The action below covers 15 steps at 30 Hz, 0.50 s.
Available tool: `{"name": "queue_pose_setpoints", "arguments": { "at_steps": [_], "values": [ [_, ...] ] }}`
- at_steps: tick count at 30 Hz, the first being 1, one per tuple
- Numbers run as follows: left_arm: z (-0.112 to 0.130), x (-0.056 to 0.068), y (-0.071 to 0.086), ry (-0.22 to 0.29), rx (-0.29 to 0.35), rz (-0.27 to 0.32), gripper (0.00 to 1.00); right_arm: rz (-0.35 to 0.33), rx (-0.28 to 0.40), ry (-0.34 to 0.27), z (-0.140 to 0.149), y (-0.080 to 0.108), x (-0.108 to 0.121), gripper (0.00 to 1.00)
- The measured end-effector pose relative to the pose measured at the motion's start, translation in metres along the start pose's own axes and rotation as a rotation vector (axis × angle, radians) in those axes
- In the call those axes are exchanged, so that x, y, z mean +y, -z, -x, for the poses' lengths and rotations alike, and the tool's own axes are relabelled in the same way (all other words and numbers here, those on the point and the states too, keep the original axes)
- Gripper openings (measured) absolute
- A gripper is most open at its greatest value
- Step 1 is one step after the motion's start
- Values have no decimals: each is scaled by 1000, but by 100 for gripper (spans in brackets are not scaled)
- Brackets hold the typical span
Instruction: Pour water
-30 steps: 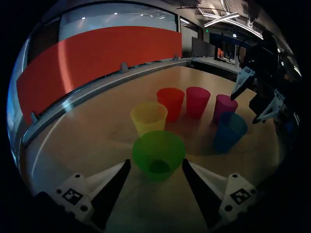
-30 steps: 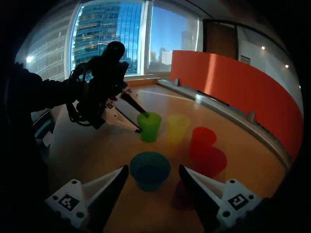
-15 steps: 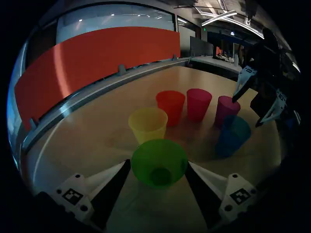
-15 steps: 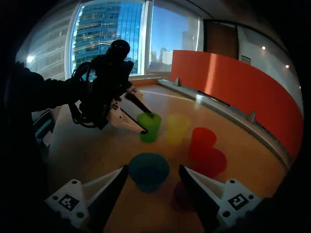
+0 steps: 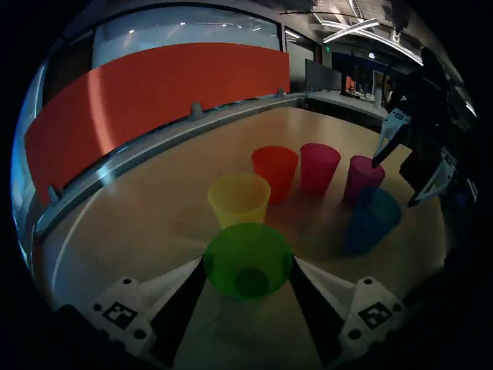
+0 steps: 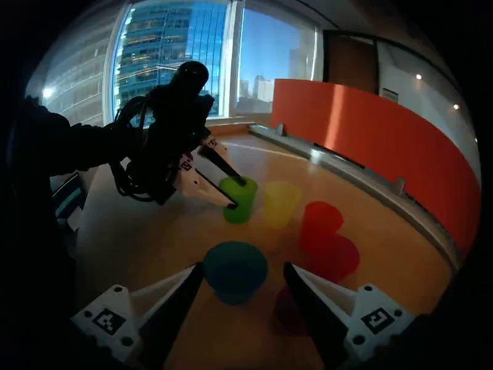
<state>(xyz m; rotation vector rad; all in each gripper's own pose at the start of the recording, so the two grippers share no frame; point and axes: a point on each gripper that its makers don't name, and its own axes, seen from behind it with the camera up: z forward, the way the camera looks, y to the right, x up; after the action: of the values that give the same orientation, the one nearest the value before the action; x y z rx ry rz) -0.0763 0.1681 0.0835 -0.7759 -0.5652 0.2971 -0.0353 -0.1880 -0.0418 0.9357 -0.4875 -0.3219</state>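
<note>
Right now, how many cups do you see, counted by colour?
green cup: 1
yellow cup: 1
red cup: 1
pink cup: 1
purple cup: 1
blue cup: 1
Total: 6 cups

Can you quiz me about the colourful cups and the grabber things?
1. How many cups are there?
2. True or false: the left gripper has the blue cup between its fingers.
3. Which cup is nearest the green cup? A yellow, B purple, C pink.
Key: 1. Six. 2. False: it has the green cup; the blue cup sits between the right gripper's fingers. 3. A.
</note>
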Motion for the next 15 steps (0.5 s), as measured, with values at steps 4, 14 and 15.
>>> {"name": "queue_pose_setpoints", "arguments": {
  "at_steps": [4, 14, 15],
  "values": [
    [1, 1, 1, 2, -3, 4, 89, -8, -4, 2, 1, -2, -2, 100],
    [1, 1, 5, 1, 1, 7, 89, -26, -35, 12, 14, -14, -8, 100],
    [0, 2, 6, 1, 1, 8, 89, -27, -37, 13, 14, -15, -8, 100]
  ]
}}
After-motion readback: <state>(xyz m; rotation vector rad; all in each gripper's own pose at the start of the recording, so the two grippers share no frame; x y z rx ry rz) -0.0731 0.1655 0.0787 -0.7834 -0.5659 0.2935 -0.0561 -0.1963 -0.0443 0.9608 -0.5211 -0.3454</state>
